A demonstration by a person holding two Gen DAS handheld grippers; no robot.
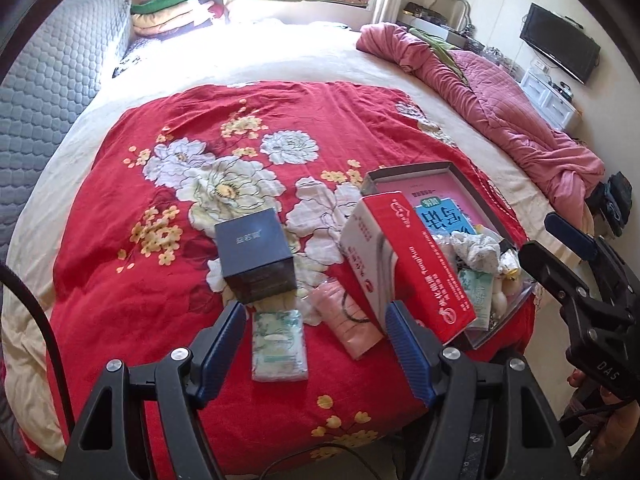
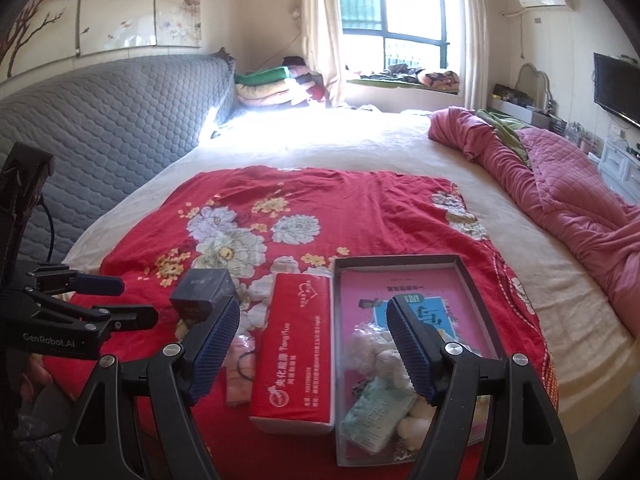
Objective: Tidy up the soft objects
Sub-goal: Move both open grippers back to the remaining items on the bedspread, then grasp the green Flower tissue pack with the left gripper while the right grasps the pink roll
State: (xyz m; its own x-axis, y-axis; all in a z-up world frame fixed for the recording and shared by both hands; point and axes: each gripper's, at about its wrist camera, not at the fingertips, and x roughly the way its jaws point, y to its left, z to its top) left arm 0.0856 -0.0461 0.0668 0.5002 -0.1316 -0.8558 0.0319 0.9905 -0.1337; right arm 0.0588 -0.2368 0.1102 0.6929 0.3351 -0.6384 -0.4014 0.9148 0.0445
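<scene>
A grey tray [image 2: 472, 276] with a pink bottom lies on the red floral cloth [image 2: 320, 200]. It holds a white scrunchie [image 1: 478, 250], a green tissue pack [image 2: 378, 408] and small white soft bits [image 2: 416, 426]. A red and white tissue box [image 2: 294, 356] lies against its left side. Another green tissue pack [image 1: 279, 345], a pink packet with a black hair tie [image 1: 349, 319] and a dark box [image 1: 256, 256] lie on the cloth. My left gripper [image 1: 316, 340] is open and empty above the loose pack. My right gripper [image 2: 314, 344] is open and empty above the red box and tray.
A crumpled pink quilt [image 2: 560, 196] lies along the right of the bed. A grey padded headboard [image 2: 100, 128] stands at left. Folded blankets [image 2: 272, 86] are stacked by the window. A TV [image 2: 616, 88] and dresser stand at right.
</scene>
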